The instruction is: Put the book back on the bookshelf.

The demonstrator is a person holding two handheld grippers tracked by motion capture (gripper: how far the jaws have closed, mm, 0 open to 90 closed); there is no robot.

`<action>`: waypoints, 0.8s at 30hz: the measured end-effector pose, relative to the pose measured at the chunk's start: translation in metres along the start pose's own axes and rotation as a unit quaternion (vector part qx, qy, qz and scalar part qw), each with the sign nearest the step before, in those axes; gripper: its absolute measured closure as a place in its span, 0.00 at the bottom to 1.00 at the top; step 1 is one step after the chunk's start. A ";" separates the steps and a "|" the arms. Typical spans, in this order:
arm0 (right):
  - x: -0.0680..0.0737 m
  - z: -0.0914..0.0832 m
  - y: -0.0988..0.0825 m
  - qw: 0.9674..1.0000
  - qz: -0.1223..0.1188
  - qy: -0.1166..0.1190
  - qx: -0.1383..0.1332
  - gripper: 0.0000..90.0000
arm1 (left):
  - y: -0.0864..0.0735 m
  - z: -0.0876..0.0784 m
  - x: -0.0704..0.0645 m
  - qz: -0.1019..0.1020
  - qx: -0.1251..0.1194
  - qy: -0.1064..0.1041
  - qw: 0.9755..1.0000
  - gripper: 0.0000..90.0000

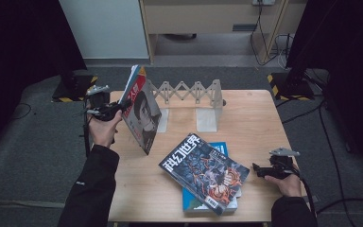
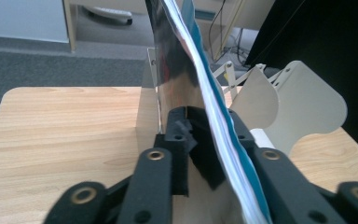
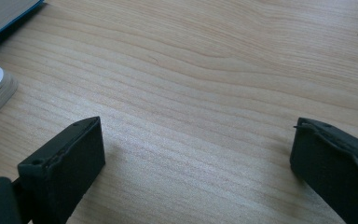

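Standing up on its bottom edge at the far left of the table (image 1: pixel 260 118): a thin book (image 1: pixel 142 111), tipped a little, right beside the white rack (image 1: pixel 189 92). Kept up like that so as to slide in between the rack's plates. Sitting between the jaws of the left gripper (image 1: pixel 116 109), up near the top edge; hard to tell if squeezed tight or loose. Waiting flat in a pile near the middle: a dark magazine (image 1: pixel 203 172) on a blue book (image 1: pixel 220 147). Resting low at the near right, spread wide with nothing inside: the right gripper (image 3: pixel 198 149).

White characters 科幻世界 on the dark magazine (image 1: pixel 205 172) cover, held magazine's (image 1: pixel 141 111) title unreadable
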State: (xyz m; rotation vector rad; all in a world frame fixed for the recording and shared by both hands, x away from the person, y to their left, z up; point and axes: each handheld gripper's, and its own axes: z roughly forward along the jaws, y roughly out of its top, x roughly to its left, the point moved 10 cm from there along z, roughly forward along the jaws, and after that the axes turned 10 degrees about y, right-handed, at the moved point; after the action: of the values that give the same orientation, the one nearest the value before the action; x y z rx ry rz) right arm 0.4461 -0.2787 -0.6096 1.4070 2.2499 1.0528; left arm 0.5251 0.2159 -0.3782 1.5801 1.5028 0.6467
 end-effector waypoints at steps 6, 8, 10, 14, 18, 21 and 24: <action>0.000 0.000 0.000 1.000 -0.001 0.001 0.000 0.03 | 0.006 0.012 0.002 0.009 0.022 0.033 0.999 0.80; 0.000 0.000 0.000 1.000 0.000 0.001 0.000 0.03 | 0.007 0.014 0.001 0.010 0.024 0.038 0.999 0.92; 0.000 0.000 0.000 1.000 -0.001 0.002 0.000 0.03 | 0.008 0.015 0.001 0.022 0.018 0.052 0.998 0.95; 0.001 0.000 0.000 1.000 0.000 0.002 0.000 0.03 | 0.015 0.017 -0.004 0.033 -0.014 0.074 0.997 0.95; 0.001 0.000 0.000 1.000 -0.001 0.002 0.000 0.03 | 0.023 0.024 -0.008 0.040 -0.029 0.094 0.994 0.95; 0.000 0.000 0.000 1.000 -0.003 0.002 0.000 0.03 | 0.028 0.030 -0.009 0.051 -0.039 0.112 0.992 0.95; 0.000 0.000 0.000 1.000 -0.003 0.002 0.000 0.03 | 0.030 0.037 -0.009 0.053 -0.045 0.120 0.990 0.95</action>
State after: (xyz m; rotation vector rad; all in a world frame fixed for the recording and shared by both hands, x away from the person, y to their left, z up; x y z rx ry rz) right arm 0.4463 -0.2782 -0.6096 1.3979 2.2563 1.0539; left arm 0.5702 0.2008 -0.3706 1.5641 1.5449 0.9820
